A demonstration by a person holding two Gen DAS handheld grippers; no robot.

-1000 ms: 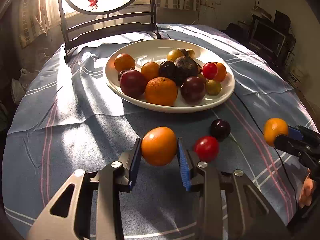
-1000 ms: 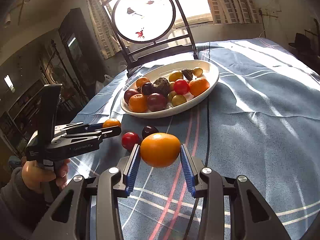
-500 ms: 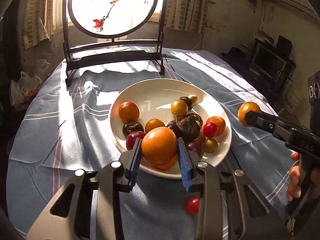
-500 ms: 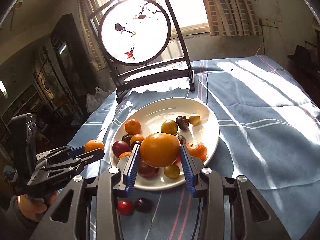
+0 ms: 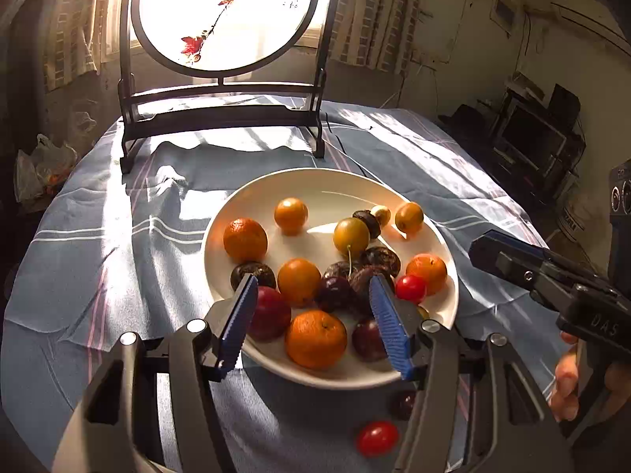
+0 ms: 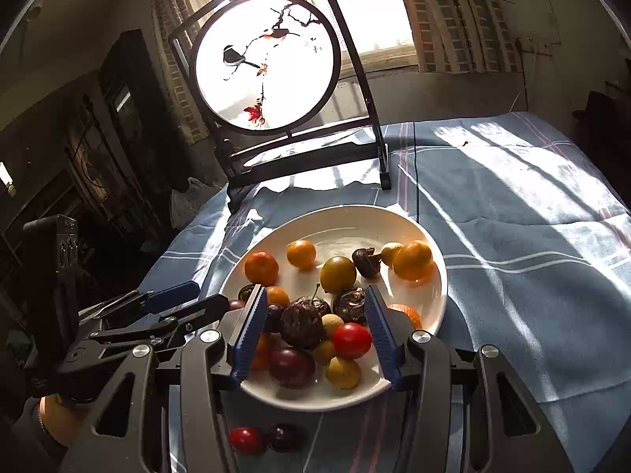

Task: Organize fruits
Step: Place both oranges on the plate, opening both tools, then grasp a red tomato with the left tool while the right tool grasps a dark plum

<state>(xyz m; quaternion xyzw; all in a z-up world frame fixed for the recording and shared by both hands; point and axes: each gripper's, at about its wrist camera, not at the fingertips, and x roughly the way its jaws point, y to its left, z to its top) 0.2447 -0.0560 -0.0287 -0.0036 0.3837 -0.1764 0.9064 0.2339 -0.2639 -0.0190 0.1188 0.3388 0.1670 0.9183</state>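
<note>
Blue-padded left hand-held gripper [image 5: 313, 323] hovering over the white plate [image 5: 252, 205], jaws spreading apart with nothing pinched between them. Same deal with the right hand-held gripper [image 6: 313, 329]: widening, empty, above the fruit pile [image 6: 315, 307]. Red tomato [image 5: 376, 438] and dark plum [image 6: 284, 437] off the plate on the blue cloth-covered surface [image 6: 512, 236]. Plum half hidden behind a finger in the left view.

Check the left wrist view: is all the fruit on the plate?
No, a red tomato and a dark plum lie on the cloth before the white plate.
</note>
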